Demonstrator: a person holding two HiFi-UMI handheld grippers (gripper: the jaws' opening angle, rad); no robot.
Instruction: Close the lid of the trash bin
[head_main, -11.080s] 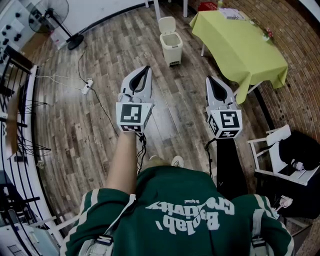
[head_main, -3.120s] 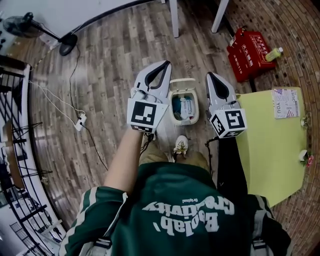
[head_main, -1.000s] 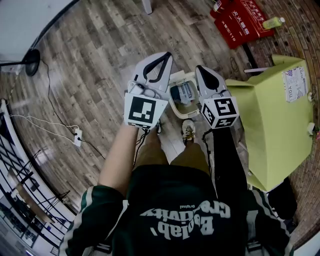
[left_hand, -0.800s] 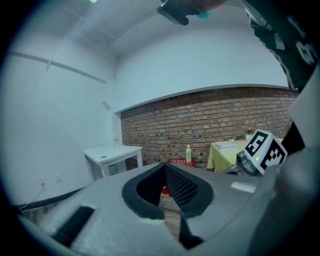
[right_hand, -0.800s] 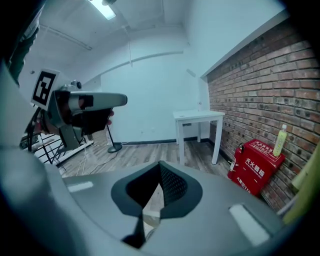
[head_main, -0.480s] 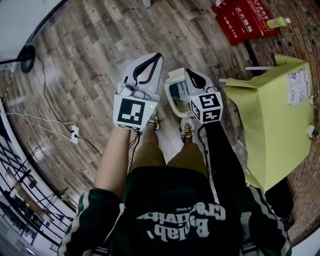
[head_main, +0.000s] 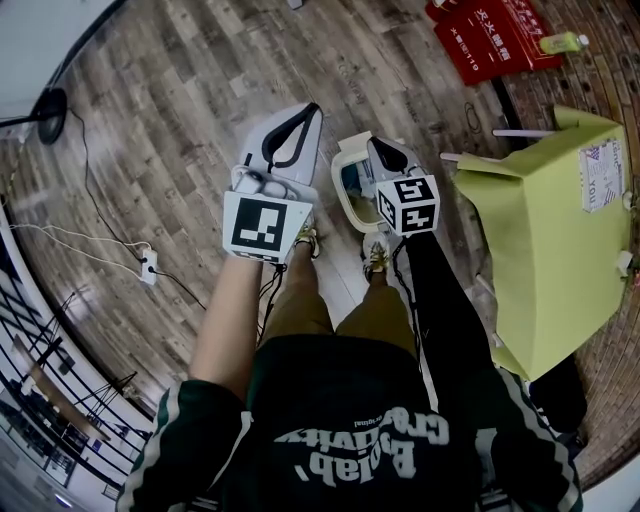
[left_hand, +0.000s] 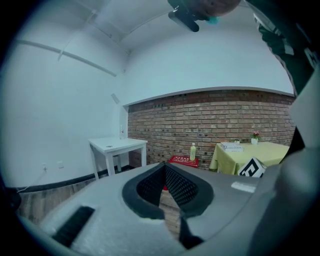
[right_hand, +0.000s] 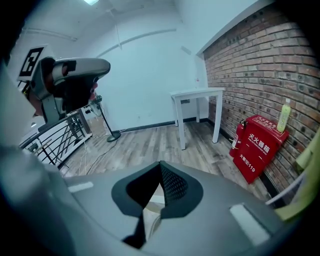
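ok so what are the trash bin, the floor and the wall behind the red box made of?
Trash bin: cream plastic by the look, smooth moulded rim.
Floor: wood-look planks, grey-brown grain; real wood or laminate, can't tell.
Wall: red brick, visible mortar lines, matte.

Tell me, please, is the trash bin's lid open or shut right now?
Open. The head view looks into the trash bin past its rim, and the lid is tipped back at the far edge, near the right gripper.

The right gripper (head_main: 382, 150) has swung in from beside the trash bin (head_main: 346, 196) to above its opening.
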